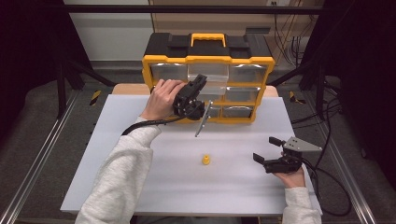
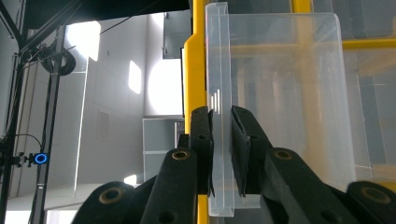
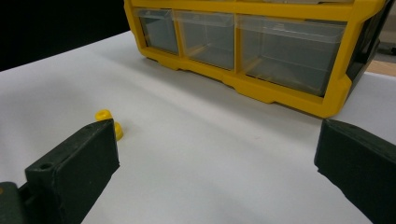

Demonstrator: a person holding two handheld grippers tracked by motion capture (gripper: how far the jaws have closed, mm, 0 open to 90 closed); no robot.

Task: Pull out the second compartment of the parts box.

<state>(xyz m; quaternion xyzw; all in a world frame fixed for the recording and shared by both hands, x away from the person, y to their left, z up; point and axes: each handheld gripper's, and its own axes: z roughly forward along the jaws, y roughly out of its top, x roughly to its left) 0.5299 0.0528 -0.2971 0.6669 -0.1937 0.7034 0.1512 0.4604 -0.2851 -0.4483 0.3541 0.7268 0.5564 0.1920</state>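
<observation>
A yellow and black drawer cabinet (image 1: 208, 59) stands at the back of the white table (image 1: 140, 186). My left gripper (image 1: 201, 83) reaches to its front, in the middle column. In the left gripper view both pads of the left gripper (image 2: 223, 116) press on the thin front lip of a clear drawer (image 2: 280, 93). My right gripper (image 1: 266, 148) rests low at the table's right side, its jaws wide apart with nothing between them (image 3: 217, 144). A small yellow piece (image 1: 206, 160) lies on the table's middle, partly hidden behind one jaw (image 3: 106, 116) in the right gripper view.
The cabinet's bottom row of clear drawers (image 3: 285, 51) is pushed in. A black cable (image 1: 140, 125) trails from the left gripper across the sleeve. Metal rails (image 1: 37, 154) run along both sides of the table.
</observation>
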